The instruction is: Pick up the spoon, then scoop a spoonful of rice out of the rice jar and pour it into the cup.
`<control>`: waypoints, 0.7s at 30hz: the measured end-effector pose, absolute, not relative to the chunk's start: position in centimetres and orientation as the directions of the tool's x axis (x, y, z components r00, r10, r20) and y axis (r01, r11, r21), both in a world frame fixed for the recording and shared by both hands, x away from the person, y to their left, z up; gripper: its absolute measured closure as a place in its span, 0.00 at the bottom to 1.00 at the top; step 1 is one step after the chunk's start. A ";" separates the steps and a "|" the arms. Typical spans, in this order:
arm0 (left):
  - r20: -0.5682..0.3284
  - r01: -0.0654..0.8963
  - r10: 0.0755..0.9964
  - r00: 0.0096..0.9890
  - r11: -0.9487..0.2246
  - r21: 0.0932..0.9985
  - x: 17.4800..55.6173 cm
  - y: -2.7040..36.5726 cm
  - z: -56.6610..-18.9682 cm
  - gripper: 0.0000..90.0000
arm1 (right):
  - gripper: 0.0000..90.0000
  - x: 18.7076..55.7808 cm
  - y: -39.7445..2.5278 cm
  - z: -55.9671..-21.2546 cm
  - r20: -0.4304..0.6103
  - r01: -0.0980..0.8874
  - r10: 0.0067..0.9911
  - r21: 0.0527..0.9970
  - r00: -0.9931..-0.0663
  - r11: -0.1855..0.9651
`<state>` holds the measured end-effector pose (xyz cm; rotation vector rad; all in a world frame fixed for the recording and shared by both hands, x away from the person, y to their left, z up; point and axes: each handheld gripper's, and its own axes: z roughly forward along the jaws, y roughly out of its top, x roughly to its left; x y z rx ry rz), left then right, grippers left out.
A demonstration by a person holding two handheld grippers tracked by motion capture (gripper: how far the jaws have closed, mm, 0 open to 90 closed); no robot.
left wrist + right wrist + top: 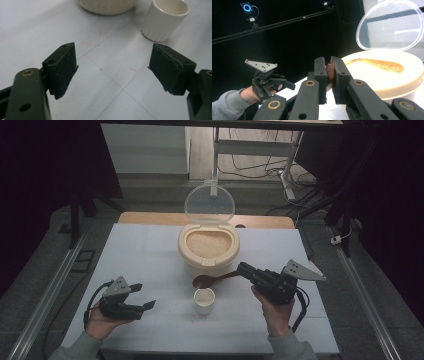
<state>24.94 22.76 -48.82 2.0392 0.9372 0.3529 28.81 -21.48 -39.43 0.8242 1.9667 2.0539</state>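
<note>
While right gripper (330,75) clamps one brown spoon (212,279) | left gripper (112,67) gapes, one cup (165,18) ahead | one grain tub (208,247)

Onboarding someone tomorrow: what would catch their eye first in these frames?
Probably the cream container at the table's middle, filled with pale grain, its clear round lid standing open behind it. Next, the right gripper shut on the handle of a brown spoon, whose bowl hangs just in front of the container above a small white cup. The left gripper waits open at the near left.
</note>
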 end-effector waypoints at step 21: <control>-0.094 0.511 0.739 0.667 -0.363 0.779 24.7 23.5 -49.6 0.24 | 0.92 29.3 -22.7 -36.5 0.233 0.154 0.523 0.970 -0.820 -0.190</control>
